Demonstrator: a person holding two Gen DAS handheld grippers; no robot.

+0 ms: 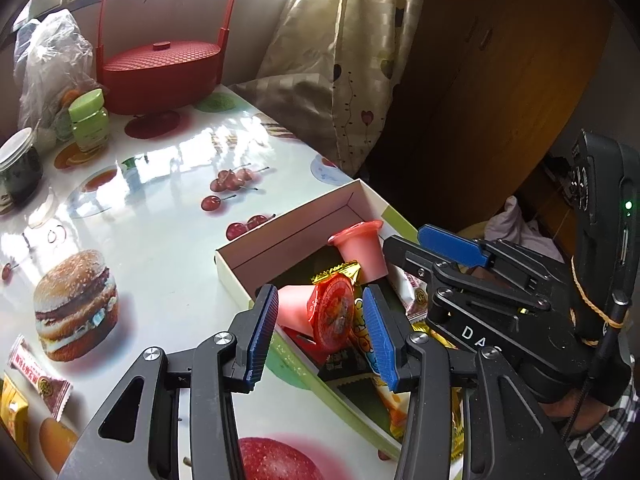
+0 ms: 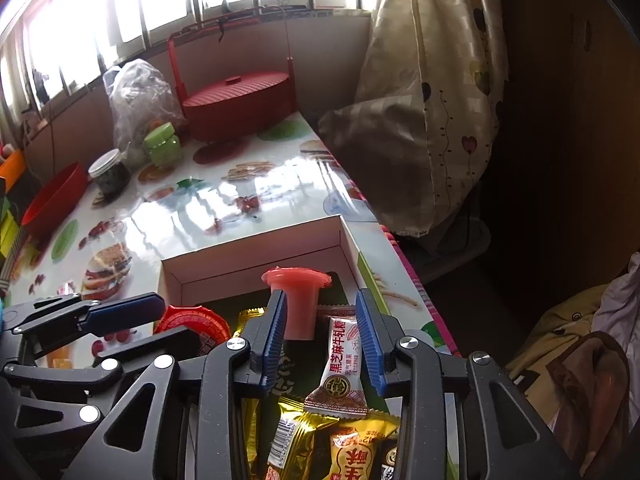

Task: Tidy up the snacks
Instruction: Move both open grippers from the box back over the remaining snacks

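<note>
A white cardboard box [image 1: 288, 228] [image 2: 256, 242] sits at the table's right edge and holds several wrapped snacks. My left gripper [image 1: 320, 338] [image 2: 176, 322] is over the box's near left wall. It is shut on a pink jelly cup with a red lid [image 1: 332, 312] [image 2: 192, 320], which lies on its side between the blue pads. My right gripper [image 2: 322, 330] [image 1: 408, 246] is open over the box. A second pink jelly cup [image 2: 298, 304] [image 1: 360, 248] stands rim up against its left pad, apart from the right pad. A white candy bar [image 2: 340, 356] lies under the jaws.
At the back of the table are a red lidded basket [image 1: 160, 72] [image 2: 240, 108], a green jar [image 1: 88, 120], a dark glass jar [image 2: 110, 172], a plastic bag [image 1: 52, 52] and a red bowl [image 2: 56, 200]. A loose candy [image 1: 40, 380] lies near left. A curtain [image 1: 360, 60] hangs past the right edge.
</note>
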